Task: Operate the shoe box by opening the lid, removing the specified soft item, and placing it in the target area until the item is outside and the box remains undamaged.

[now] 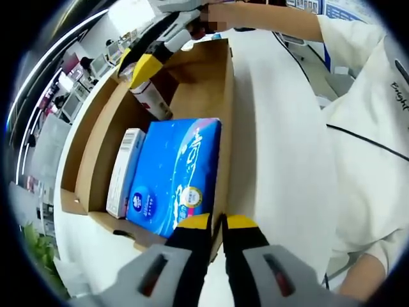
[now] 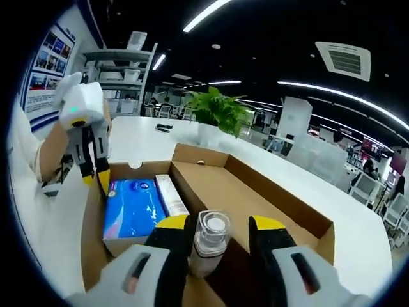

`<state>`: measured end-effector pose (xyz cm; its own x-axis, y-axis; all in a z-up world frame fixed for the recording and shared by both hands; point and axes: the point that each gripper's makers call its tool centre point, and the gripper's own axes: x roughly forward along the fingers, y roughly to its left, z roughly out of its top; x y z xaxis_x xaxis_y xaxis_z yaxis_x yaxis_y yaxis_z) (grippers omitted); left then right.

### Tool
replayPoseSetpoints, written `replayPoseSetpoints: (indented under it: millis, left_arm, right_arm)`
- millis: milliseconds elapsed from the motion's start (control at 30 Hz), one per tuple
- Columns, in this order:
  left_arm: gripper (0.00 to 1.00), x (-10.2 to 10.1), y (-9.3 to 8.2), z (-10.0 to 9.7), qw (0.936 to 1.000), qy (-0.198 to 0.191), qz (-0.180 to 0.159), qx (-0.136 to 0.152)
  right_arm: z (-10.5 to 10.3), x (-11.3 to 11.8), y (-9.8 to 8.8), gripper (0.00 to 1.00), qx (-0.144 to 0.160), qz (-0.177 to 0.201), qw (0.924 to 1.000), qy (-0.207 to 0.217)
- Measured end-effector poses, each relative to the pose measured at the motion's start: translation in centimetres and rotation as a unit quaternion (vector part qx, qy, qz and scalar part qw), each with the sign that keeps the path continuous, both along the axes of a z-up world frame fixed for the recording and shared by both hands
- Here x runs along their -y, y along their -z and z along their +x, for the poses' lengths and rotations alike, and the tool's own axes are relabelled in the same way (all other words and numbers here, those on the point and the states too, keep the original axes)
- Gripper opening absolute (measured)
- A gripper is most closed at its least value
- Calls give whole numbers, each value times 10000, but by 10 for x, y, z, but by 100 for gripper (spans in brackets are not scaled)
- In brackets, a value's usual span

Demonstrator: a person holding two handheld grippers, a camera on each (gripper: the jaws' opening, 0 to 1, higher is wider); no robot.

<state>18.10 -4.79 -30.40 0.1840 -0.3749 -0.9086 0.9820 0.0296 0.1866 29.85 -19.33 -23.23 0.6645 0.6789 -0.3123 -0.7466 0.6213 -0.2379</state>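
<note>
Steadying the open brown cardboard shoe box (image 1: pixel 192 96) by its side wall, I am pinching that rim with my left yellow-tipped gripper (image 1: pixel 217 225), its jaws nearly together on the cardboard edge, so the box is staying put and unbent while my other tool is working inside. My right gripper (image 2: pixel 219 225) is reaching down into the far compartment with its jaws spread wide on either side of a clear small plastic bottle with a white cap (image 2: pixel 208 238); the jaws are not yet closing on it, and I judge it is in my way rather than my target. The soft blue plastic-wrapped tissue pack (image 1: pixel 176 176), which I take to be the item I am after, is lying flat in the box's end, just beside a slim white carton (image 1: pixel 124 171) and against the wall I am clamping. The hinged lid (image 2: pixel 262 192) is lying folded open, flat on the table beside the tray. Everything is resting on a smooth white table (image 1: pixel 275 160), with a leafy green potted plant (image 2: pixel 220 112) standing at its far end. Beyond it, an open-plan office is stretching away under long ceiling strip lights (image 2: pixel 204 14), with metal shelving (image 2: pixel 121 73) along one side.
</note>
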Motion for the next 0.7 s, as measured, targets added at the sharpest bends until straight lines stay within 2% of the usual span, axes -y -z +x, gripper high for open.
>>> replayPoseSetpoints:
  millis: [67, 100, 167, 267, 333, 400, 433, 467, 500, 600, 700]
  left_arm:
    - [6, 0, 0, 0, 10000, 3, 1, 1]
    - [6, 0, 0, 0, 10000, 3, 0, -2]
    - [6, 0, 0, 0, 10000, 1, 0, -7]
    - [6, 0, 0, 0, 10000, 6, -3, -5]
    - [6, 0, 0, 0, 10000, 6, -11, -12]
    - [6, 1, 0, 0, 10000, 11, -8, -12]
    - [6, 1, 0, 0, 10000, 10, -10, -12]
    - [6, 1, 0, 0, 10000, 10, -20, -12]
    - [6, 1, 0, 0, 10000, 10, -32, -12]
    - [6, 1, 0, 0, 10000, 11, 10, -13]
    - [6, 1, 0, 0, 10000, 21, 29, -24]
  right_arm:
    - [-3, -3, 2, 32, 24, -20, 9998, -199]
    - [-2, -2, 3, 33, 15, -18, 9998, -180]
    - [-2, -4, 6, 28, -51, -67, 9998, -171]
    - [-3, -5, 7, 23, -151, 23, 9997, -177]
    - [-5, -5, 7, 21, -429, 237, 9987, -102]
    - [-4, -3, 7, 20, -402, 250, 9989, -73]
    - [-1, 1, 4, 20, -334, 346, 9988, 95]
    - [0, 3, 1, 20, -410, 555, 9973, 231]
    - [-4, 2, 0, 20, -565, 731, 9956, 173]
    - [-2, 13, -12, 20, -629, 1138, 9899, 561]
    - [-2, 18, -20, 19, -525, 1230, 9889, 653]
